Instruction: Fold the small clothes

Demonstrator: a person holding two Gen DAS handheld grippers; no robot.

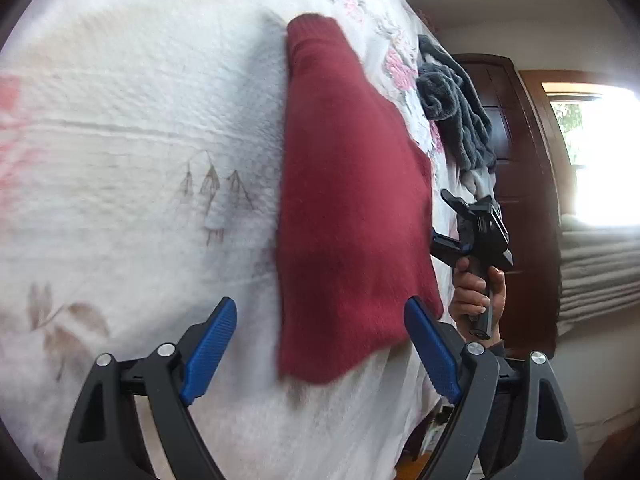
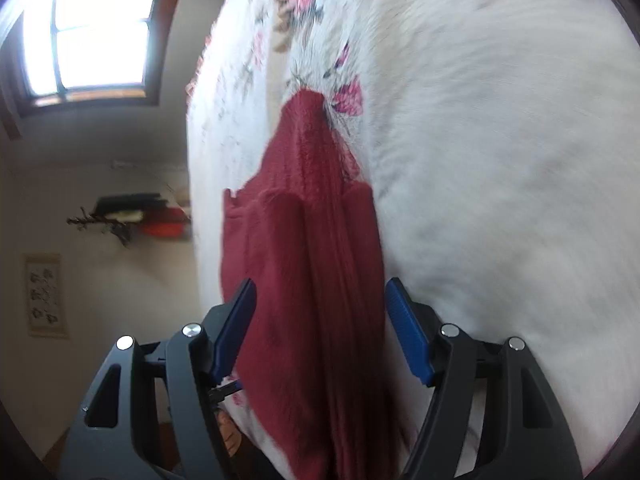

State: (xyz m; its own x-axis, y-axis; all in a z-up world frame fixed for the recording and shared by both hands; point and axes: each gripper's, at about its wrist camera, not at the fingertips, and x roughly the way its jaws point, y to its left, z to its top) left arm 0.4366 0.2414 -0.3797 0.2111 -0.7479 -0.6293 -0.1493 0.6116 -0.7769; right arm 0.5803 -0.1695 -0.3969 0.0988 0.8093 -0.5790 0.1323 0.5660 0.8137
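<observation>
Both tongs wide open, gripping nothing: left tongs point(image 1: 320, 344) and right tongs point(image 2: 320, 328) each frame the red knit garment point(image 1: 348, 200), which lies flat on the white floral bedspread point(image 1: 140, 120). Grey fleece point(image 1: 452, 108) sits further up.

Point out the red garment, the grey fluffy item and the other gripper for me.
red garment point(image 1: 352, 200): left wrist view, middle of its body.
grey fluffy item point(image 1: 452, 108): left wrist view, middle of the bunched pile.
right gripper point(image 1: 450, 218): left wrist view, between its open jaws.
</observation>
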